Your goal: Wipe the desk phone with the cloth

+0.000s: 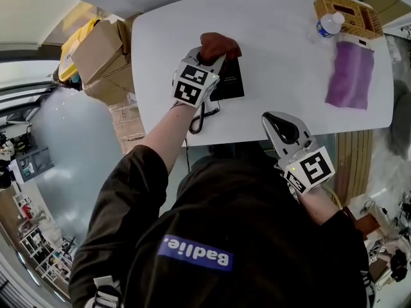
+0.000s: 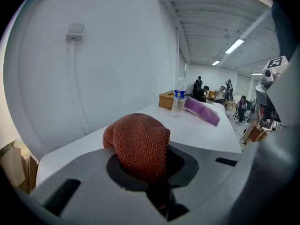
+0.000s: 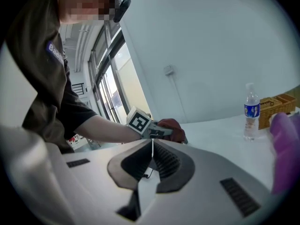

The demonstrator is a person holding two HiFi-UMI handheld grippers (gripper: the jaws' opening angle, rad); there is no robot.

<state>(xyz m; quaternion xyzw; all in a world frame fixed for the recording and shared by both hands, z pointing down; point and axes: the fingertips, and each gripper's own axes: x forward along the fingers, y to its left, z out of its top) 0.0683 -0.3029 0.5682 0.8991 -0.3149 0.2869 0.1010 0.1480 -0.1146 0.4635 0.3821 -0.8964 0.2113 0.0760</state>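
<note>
White table (image 1: 276, 56) bearing, at its far right corner, one wicker basket (image 1: 347, 13), one clear water bottle (image 1: 329, 24) with blue label just beside it, one purple fabric piece (image 1: 351, 76) lying flat nearby; cardboard boxes (image 1: 103, 59) stacked off the table's left end.

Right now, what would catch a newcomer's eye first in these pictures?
First, the rust-red cloth bunched in the left tongs, at the far end of the black desk phone near the white table's left side. Next, the purple cloth at the table's right end, and the right tongs, shut and empty, by the front edge.
</note>
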